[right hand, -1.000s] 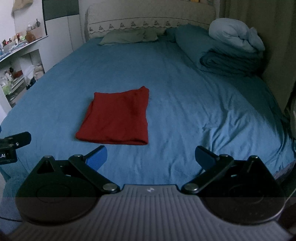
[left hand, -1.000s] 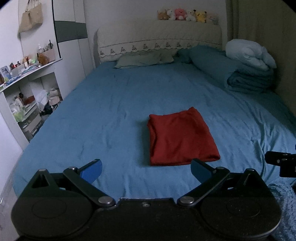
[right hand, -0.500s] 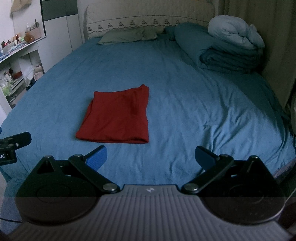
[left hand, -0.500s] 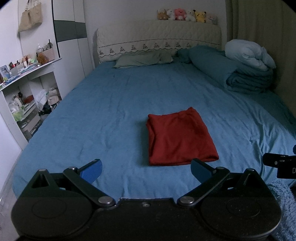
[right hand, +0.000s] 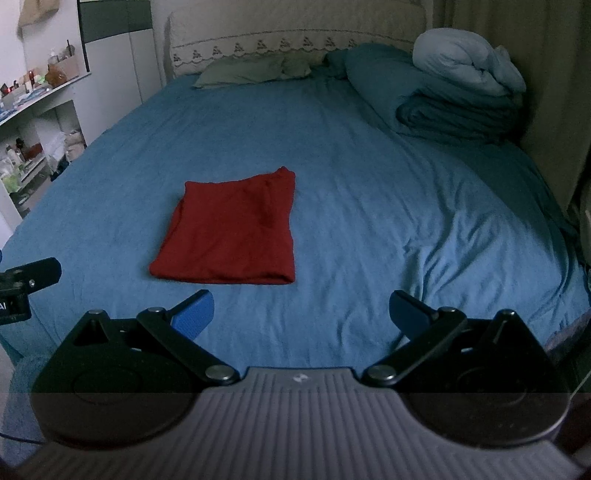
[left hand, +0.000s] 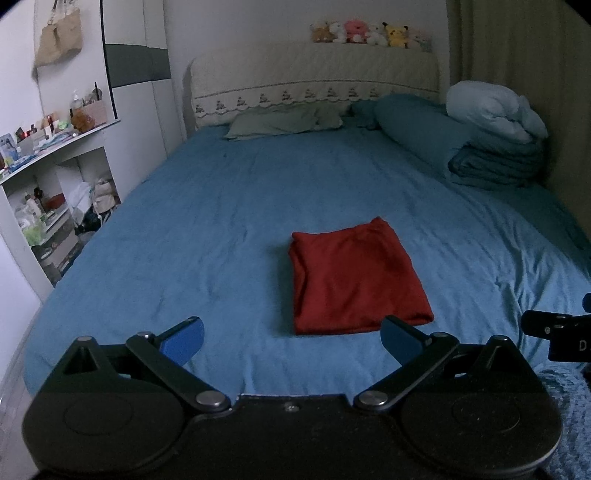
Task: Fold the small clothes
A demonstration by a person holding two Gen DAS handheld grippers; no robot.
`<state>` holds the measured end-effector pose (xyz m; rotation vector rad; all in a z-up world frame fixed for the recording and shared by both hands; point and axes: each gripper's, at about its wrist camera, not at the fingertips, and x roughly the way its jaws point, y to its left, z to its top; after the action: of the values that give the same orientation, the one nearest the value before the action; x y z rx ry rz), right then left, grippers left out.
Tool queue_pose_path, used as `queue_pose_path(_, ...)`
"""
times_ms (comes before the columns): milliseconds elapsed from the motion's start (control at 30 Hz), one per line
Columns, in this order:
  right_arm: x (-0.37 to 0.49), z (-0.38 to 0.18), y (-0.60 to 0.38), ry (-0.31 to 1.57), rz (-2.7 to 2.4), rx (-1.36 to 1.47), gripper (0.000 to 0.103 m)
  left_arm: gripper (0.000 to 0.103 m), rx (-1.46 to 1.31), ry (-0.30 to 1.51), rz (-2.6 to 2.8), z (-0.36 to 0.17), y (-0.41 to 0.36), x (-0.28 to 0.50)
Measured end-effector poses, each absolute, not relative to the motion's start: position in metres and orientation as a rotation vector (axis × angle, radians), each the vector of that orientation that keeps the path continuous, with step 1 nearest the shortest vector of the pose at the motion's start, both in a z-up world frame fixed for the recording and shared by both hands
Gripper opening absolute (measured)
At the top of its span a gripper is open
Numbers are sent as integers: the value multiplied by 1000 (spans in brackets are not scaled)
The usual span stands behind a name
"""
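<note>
A red garment (left hand: 356, 277) lies folded into a flat rectangle on the blue bed sheet (left hand: 207, 236), near the foot of the bed; it also shows in the right wrist view (right hand: 232, 232). My left gripper (left hand: 291, 338) is open and empty, held back from the garment's near edge. My right gripper (right hand: 301, 312) is open and empty, to the right of the garment and short of it. Part of the right gripper shows at the right edge of the left wrist view (left hand: 554, 328).
Folded blue quilts with a pale pillow on top (left hand: 495, 140) lie at the bed's far right. A green pillow (left hand: 284, 123) and a headboard with plush toys (left hand: 365, 33) are at the back. Cluttered white shelves (left hand: 48, 192) stand on the left.
Both grippers have drawn back and risen slightly, so the garment sits a little farther away. The garment has not moved and both grippers stay open.
</note>
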<state>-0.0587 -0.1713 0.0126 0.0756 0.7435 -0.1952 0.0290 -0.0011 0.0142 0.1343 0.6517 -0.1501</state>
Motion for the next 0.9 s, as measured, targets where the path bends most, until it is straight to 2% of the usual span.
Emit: queue_pose_path(900,-60,12,-172,742,-191,88,103,103,130,639,-159,20,4,32)
